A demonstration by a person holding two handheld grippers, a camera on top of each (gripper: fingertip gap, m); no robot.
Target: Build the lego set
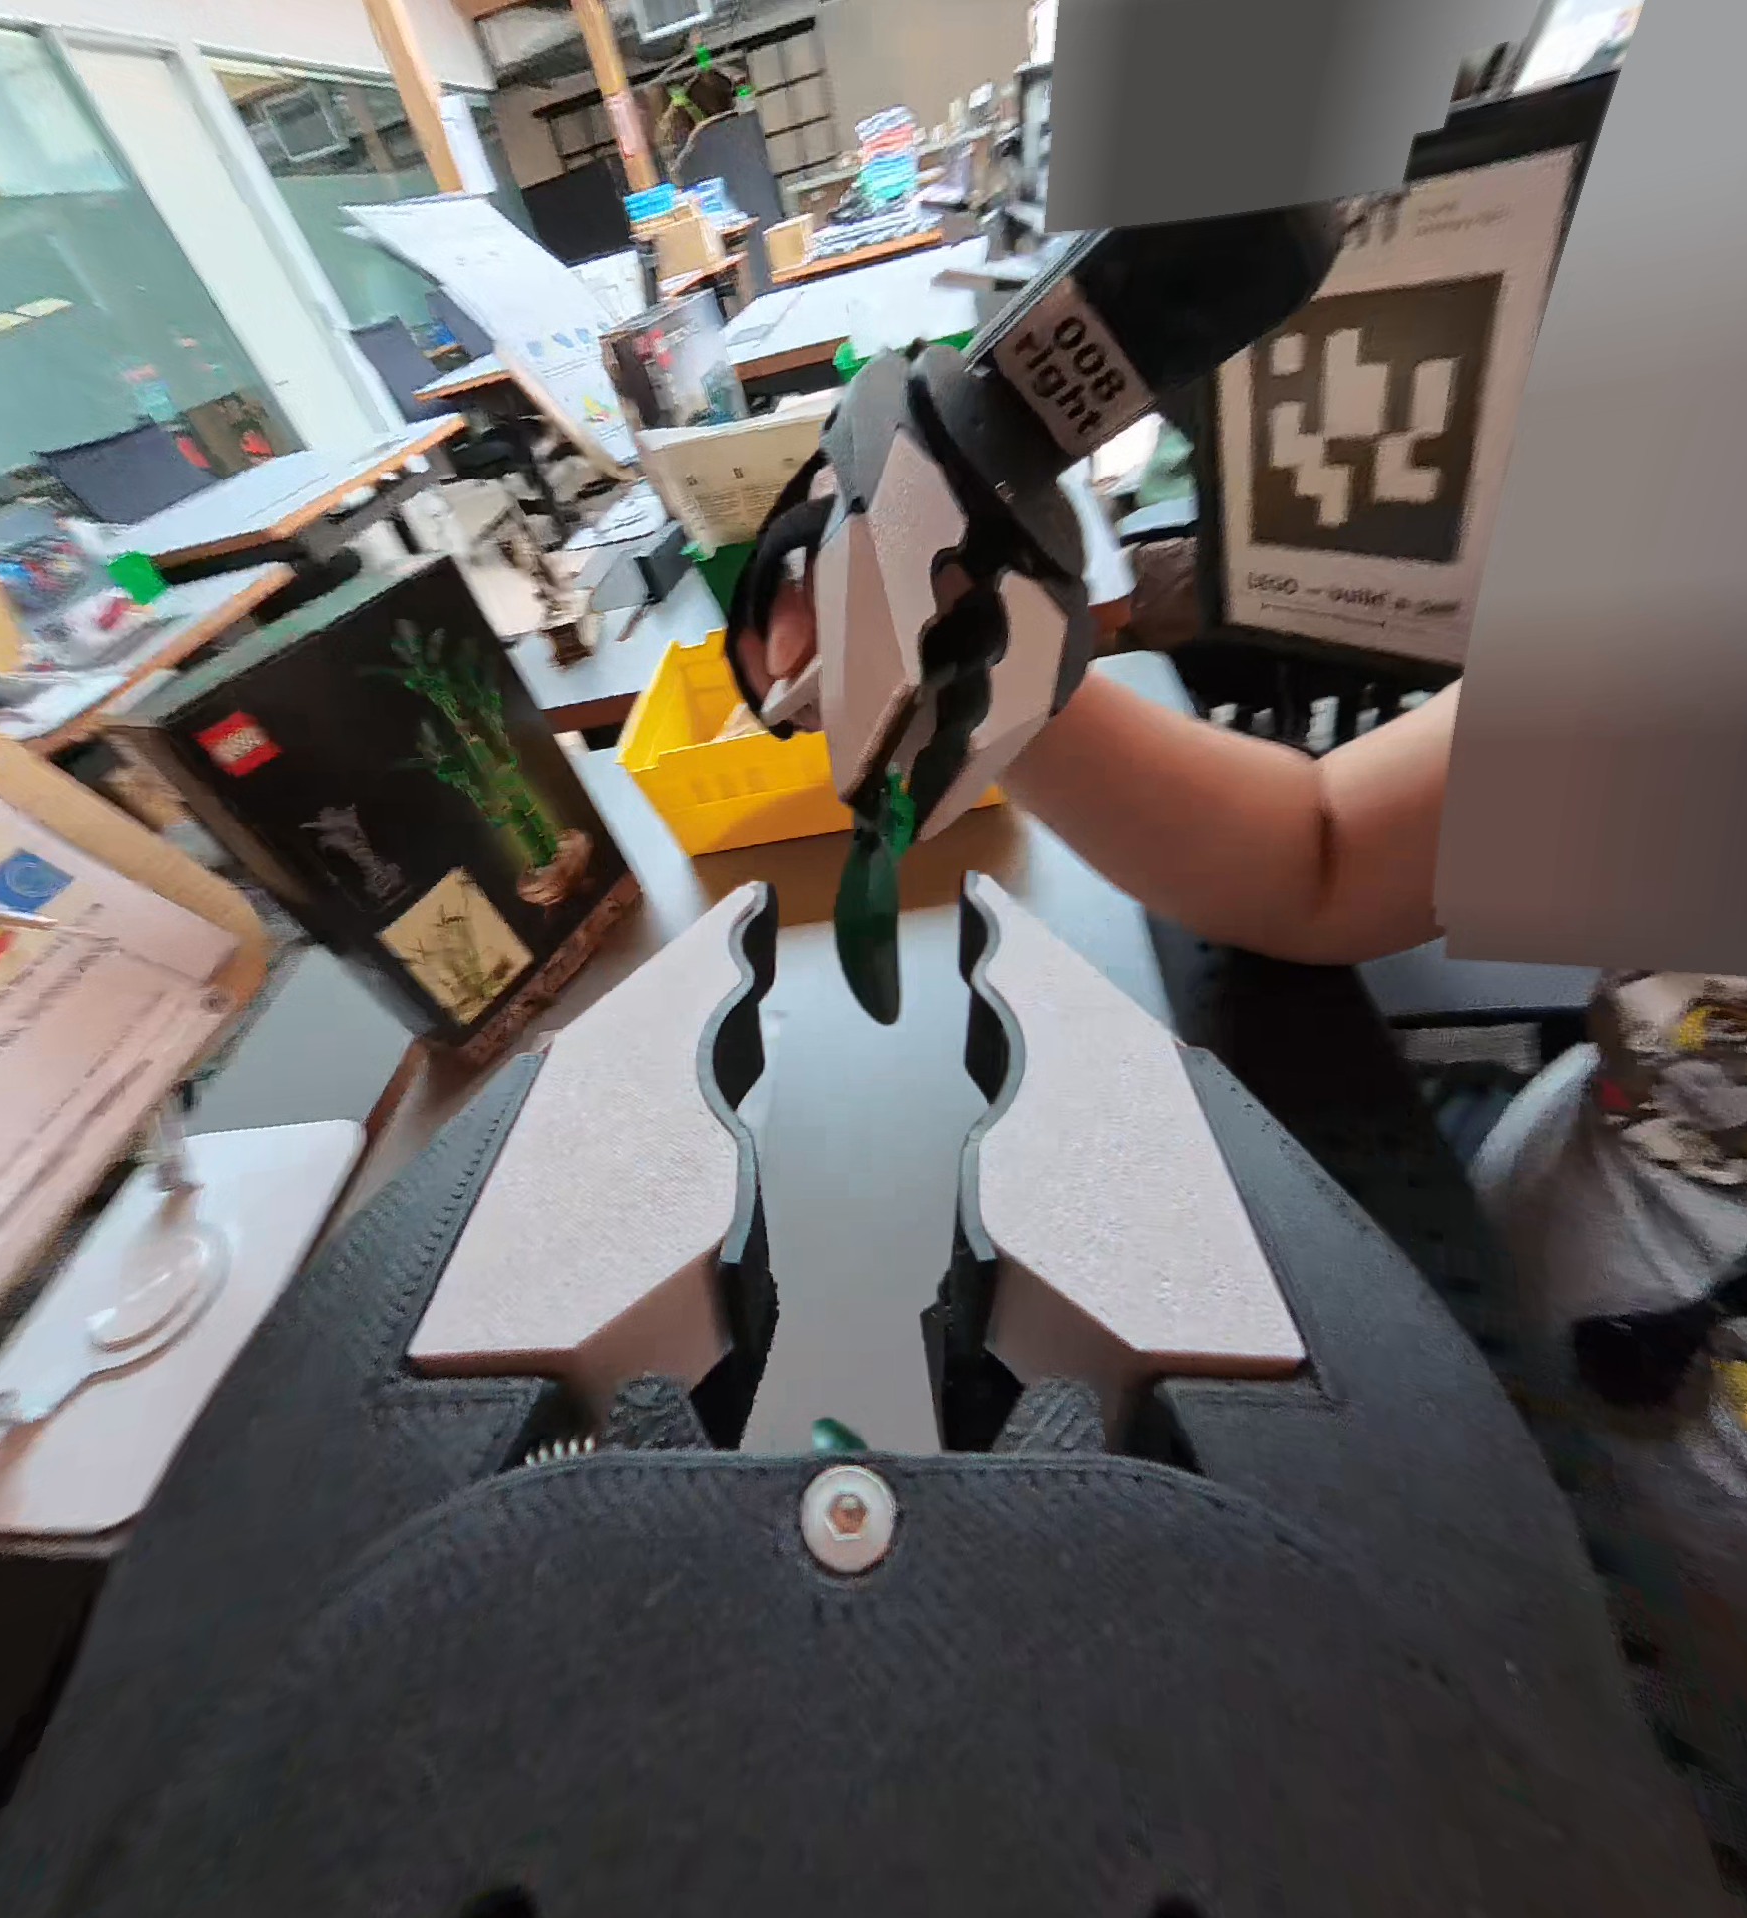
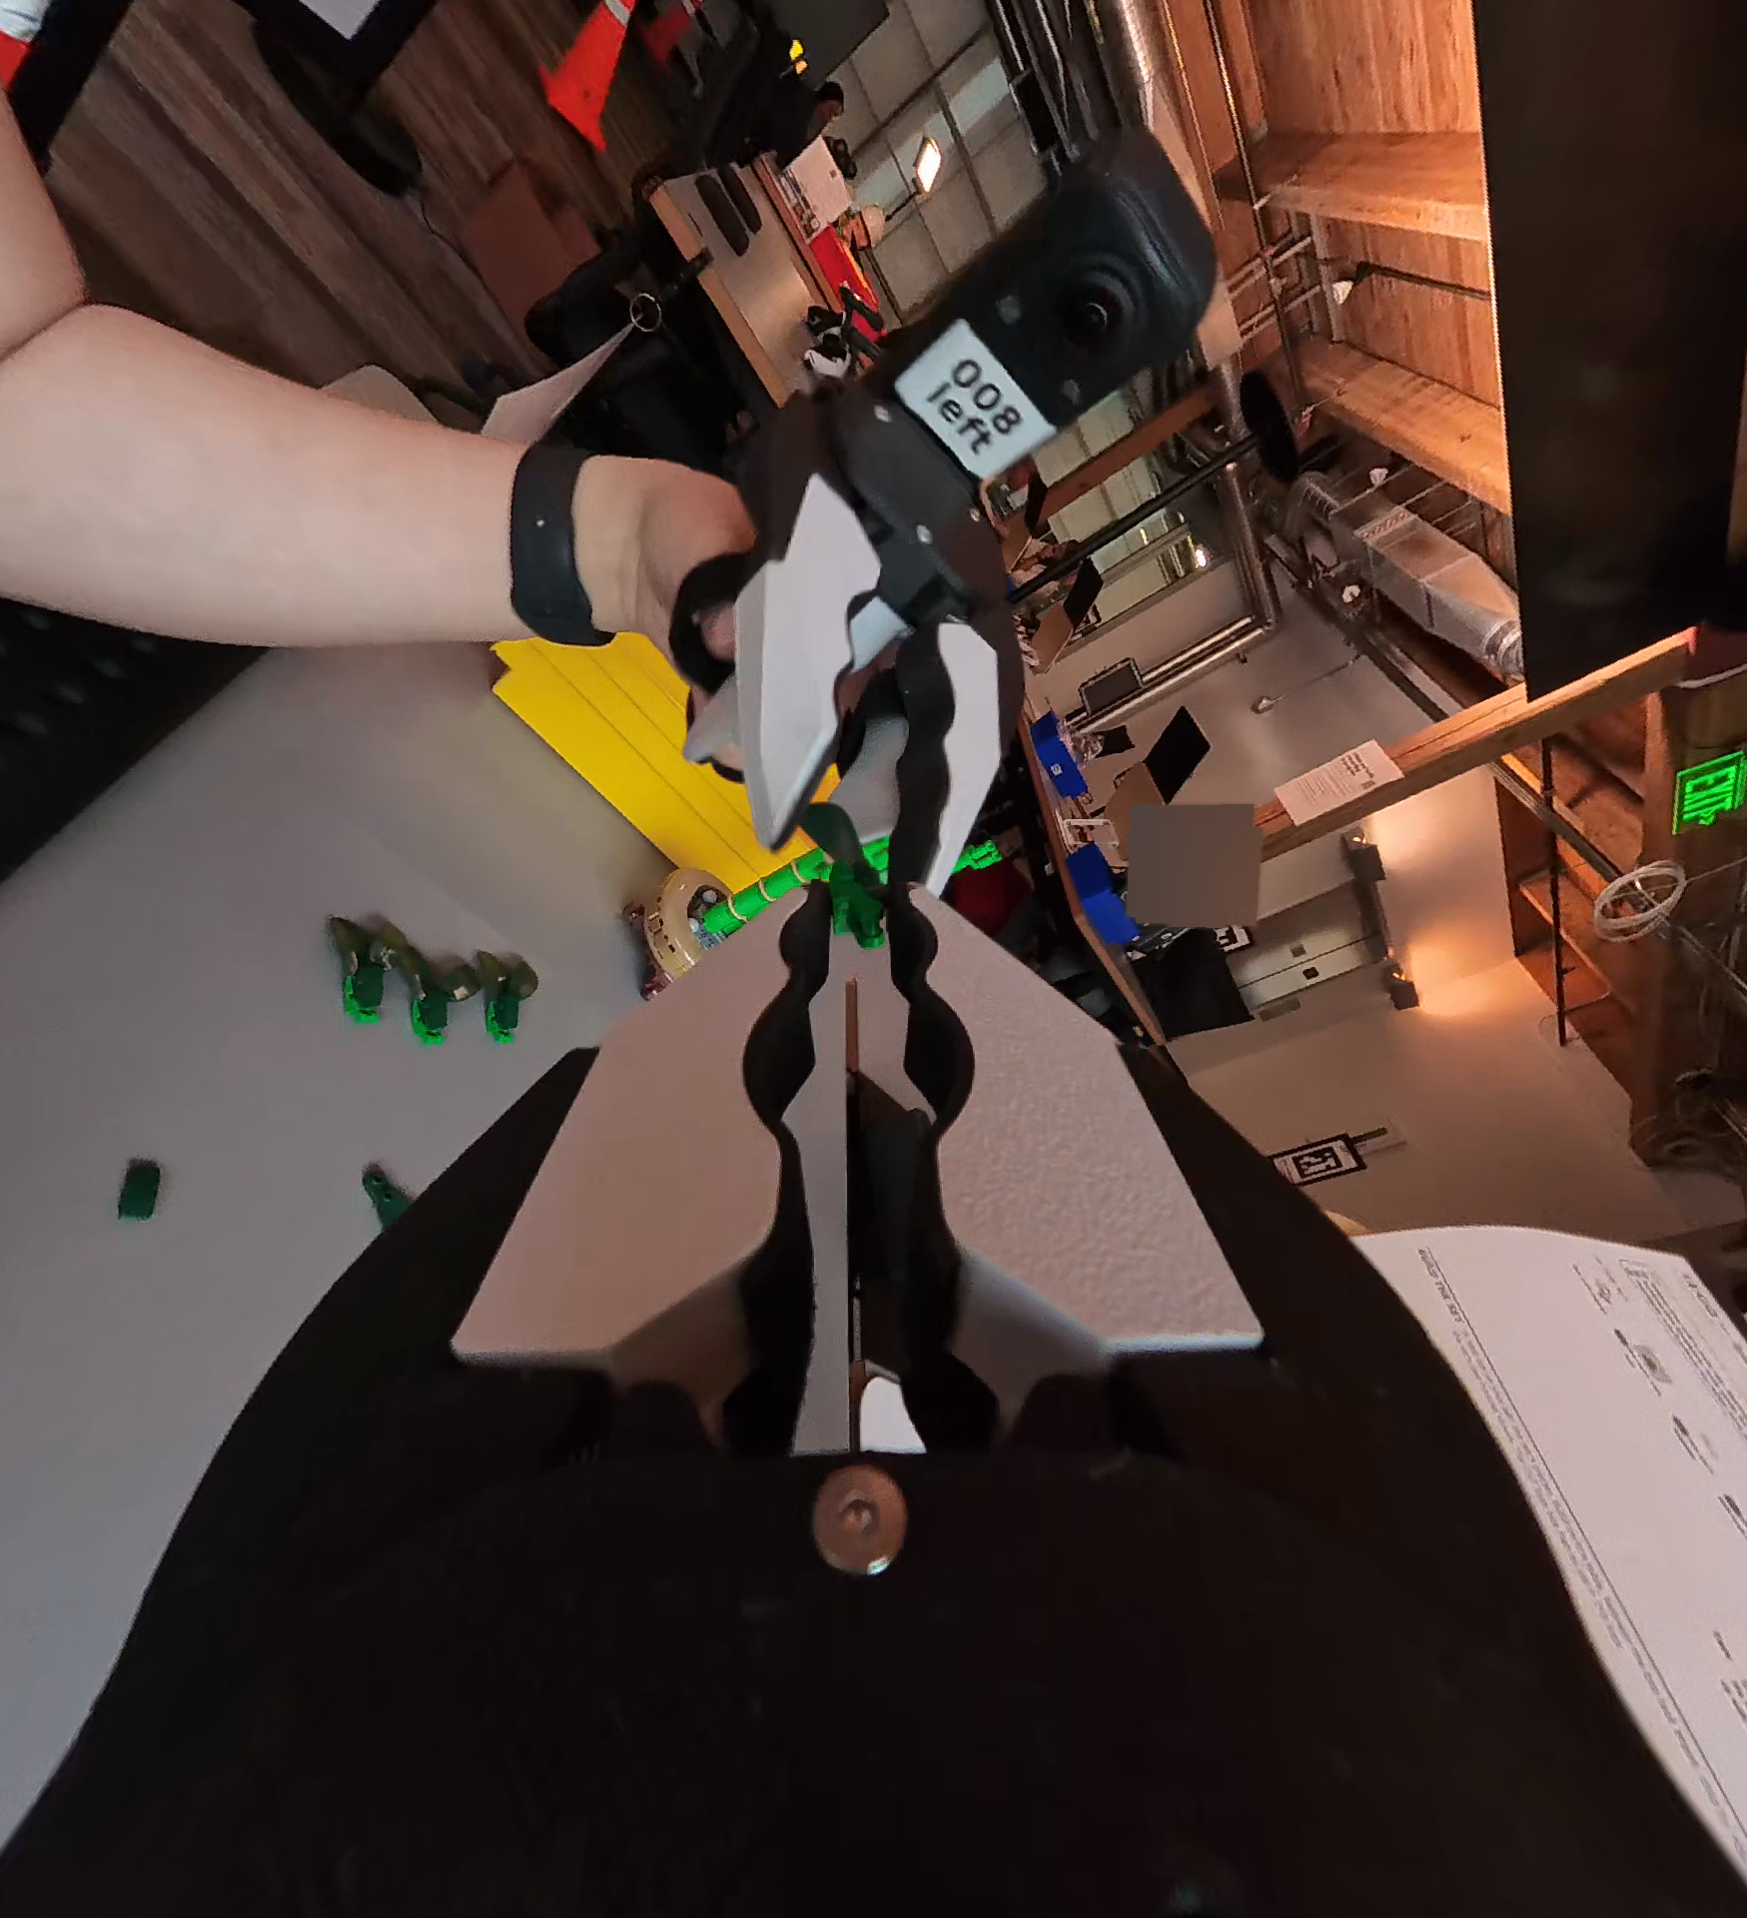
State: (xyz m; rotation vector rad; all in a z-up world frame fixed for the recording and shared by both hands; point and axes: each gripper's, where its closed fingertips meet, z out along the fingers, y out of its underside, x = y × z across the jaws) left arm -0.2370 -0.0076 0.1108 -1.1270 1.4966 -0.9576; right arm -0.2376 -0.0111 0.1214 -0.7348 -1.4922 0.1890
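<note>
— Right gripper: pinching dark green leaf, hanging tip-down, above table.
— Left gripper: spread, empty, just under leaf.
— On table: three small leaf pieces in a row; two loose green bits nearer.
— Behind: yellow bin, set box, bamboo stalk.

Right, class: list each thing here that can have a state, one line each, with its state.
Left claw: open, empty.
Right claw: shut on the green leaf piece.
Green leaf piece: hanging from the right claw, above the table.
Yellow bin: upright, open-topped.
Lego box: standing upright.
Small green sub-assemblies: lying loose on the table.
</note>
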